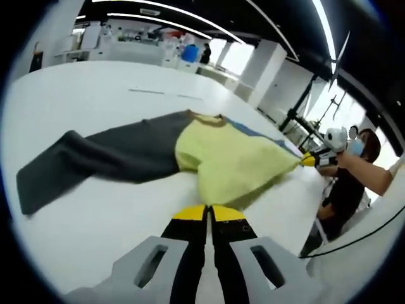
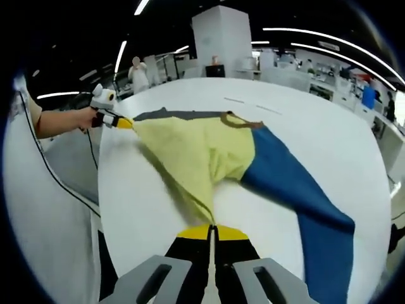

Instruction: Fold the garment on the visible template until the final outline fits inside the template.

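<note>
My left gripper and right gripper are both clamped on the yellow hem of the shirt, stretched over the white table, sleeves spread out.

Large white table, smooth matt top, wide curved edge; two short grey marks on its far part in the left gripper view. Dark ceiling carrying long white strip lights. White square pillar behind the table in the right gripper view. White angled wall panels with bright windows between them. Distant white workbenches crowded with small equipment, too small to tell apart. Black tripod stand near the window side.
</note>
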`<state>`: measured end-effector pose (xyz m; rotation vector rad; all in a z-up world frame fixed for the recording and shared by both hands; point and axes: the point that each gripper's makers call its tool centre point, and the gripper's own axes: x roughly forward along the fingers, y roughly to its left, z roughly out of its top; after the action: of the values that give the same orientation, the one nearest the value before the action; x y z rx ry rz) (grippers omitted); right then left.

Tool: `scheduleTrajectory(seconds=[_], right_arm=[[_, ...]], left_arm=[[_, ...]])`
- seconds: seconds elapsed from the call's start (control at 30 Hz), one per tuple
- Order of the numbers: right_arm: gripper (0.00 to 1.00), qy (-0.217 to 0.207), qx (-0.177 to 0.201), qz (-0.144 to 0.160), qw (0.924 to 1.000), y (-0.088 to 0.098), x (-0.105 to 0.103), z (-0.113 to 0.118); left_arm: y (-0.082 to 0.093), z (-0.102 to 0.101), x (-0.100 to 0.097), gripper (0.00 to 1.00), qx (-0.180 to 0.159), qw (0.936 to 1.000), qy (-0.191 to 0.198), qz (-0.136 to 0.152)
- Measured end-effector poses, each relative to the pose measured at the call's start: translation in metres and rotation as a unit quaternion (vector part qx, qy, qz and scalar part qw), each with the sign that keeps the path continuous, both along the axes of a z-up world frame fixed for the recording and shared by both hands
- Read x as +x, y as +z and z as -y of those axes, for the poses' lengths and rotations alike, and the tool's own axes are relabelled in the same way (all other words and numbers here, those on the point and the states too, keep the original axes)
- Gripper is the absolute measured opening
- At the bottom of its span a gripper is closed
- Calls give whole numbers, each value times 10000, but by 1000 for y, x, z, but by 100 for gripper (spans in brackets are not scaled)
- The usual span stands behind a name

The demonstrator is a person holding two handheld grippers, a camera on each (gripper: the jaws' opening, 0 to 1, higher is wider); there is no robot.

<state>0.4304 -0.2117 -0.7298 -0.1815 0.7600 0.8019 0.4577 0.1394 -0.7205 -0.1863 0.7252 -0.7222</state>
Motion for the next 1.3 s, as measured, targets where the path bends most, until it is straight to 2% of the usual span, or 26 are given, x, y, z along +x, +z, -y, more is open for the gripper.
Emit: scheduleTrajectory(seconds=[0.27, 0.7, 0.77, 0.93, 1.17, 1.3], right_arm=[[0, 83, -27, -79, 9999, -4, -14, 2], [0, 138, -81, -137, 9998, -12, -35, 5], [0, 82, -2, -169, 9998, -13, -39, 6], [0, 182, 81, -249, 9995, -20, -54, -2], [0, 260, 300, -217, 9990, -19, -62, -16], [6, 223, 338, -234, 9989, -20, -63, -19]], left_arm=[[0, -2, -14, 0, 29, 9999, -81, -68], [-11, -9, -37, 0, 94, 9996, -91, -236], [-12, -12, -40, 0, 87, 9996, -84, -249], [-18, -10, -48, 0, 62, 9993, -118, -356], [-17, -8, -48, 0, 30, 9993, -142, -351], [-17, -9, -48, 0, 21, 9993, -132, -344]])
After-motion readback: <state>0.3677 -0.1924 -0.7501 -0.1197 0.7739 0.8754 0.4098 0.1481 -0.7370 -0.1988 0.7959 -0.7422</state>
